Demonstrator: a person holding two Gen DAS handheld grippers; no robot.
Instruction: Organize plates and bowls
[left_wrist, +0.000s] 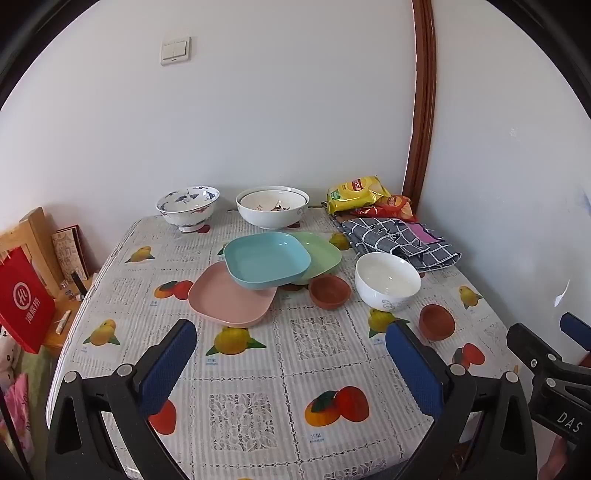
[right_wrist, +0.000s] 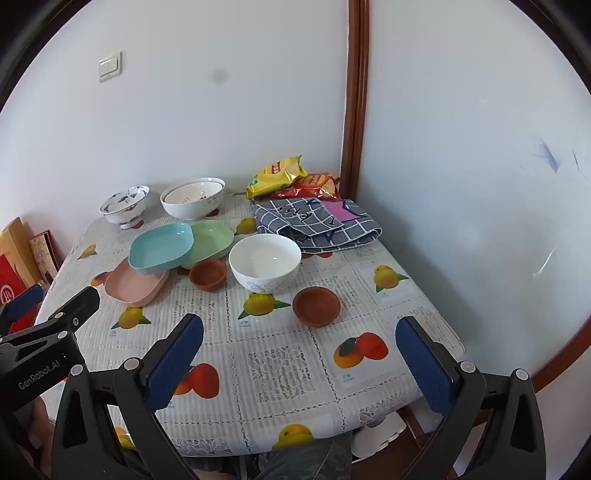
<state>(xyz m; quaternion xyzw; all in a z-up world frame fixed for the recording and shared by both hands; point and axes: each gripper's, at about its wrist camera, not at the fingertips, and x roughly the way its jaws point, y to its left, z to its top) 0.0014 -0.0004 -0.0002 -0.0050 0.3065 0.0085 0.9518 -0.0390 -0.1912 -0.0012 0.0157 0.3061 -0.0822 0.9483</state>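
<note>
At the far left of the tabletop (left_wrist: 258, 369), a blue-patterned footed bowl (left_wrist: 187, 207) is seen near the wall, with a large white bowl (left_wrist: 272, 206) beside it that appears to hold a smaller one nested inside. In the middle, a blue plate (left_wrist: 266, 260) is propped tilted across a pink plate (left_wrist: 231, 299) and a green plate (left_wrist: 319, 254). Just right of these, a small brown bowl (left_wrist: 328, 291) is set, then a white bowl (left_wrist: 387, 280), and a second brown bowl (right_wrist: 317, 306) nearest the right edge. A folded checked cloth (right_wrist: 314, 225) and snack bags (right_wrist: 291, 181) are kept at the back right.

The left gripper (left_wrist: 291, 365) is held fully released and empty above the near tabletop; the right gripper (right_wrist: 299, 362) is likewise spread wide with nothing between its pads.

The tilted blue plate could be sent sliding if the pink or green plate is pulled first. The rightmost brown bowl could be knocked off the tabletop by a careless approach. Glazed bowl rims could slip from a shallow pinch.
</note>
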